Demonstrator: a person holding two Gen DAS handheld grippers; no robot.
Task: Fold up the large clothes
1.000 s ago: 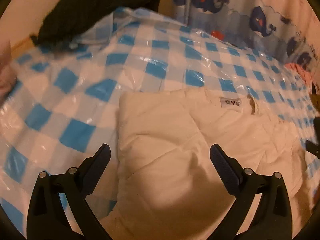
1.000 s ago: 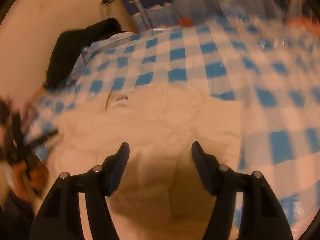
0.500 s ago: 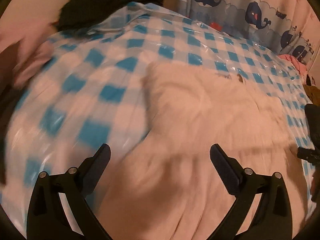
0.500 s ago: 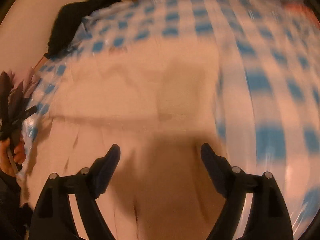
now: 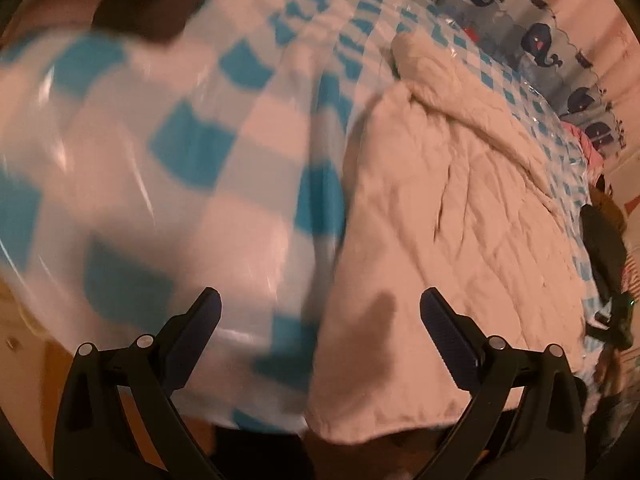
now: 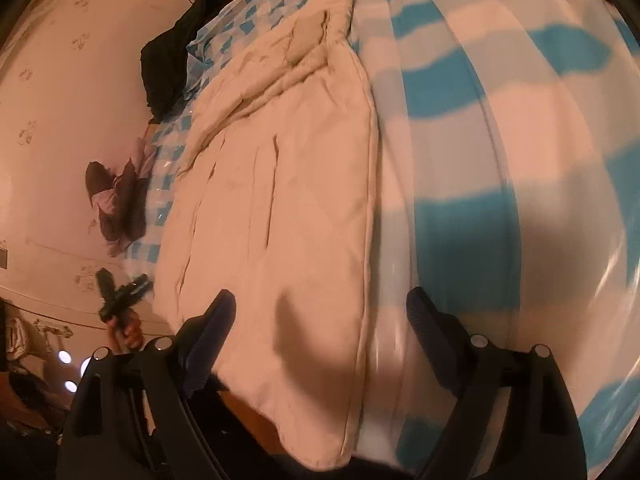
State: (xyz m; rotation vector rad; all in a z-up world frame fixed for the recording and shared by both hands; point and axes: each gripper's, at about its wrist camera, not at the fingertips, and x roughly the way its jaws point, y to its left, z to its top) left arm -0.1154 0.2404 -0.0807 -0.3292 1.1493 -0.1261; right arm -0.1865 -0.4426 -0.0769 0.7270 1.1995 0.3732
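Right wrist: cream garment (image 6: 288, 184) lengthwise (away)

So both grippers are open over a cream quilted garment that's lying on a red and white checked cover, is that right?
Not quite: the cover is blue and white checked, not red and white, as the right wrist view shows. The rest holds: the left gripper and right gripper are both open, nothing between their fingers, over the cream quilted garment lying on that cover.
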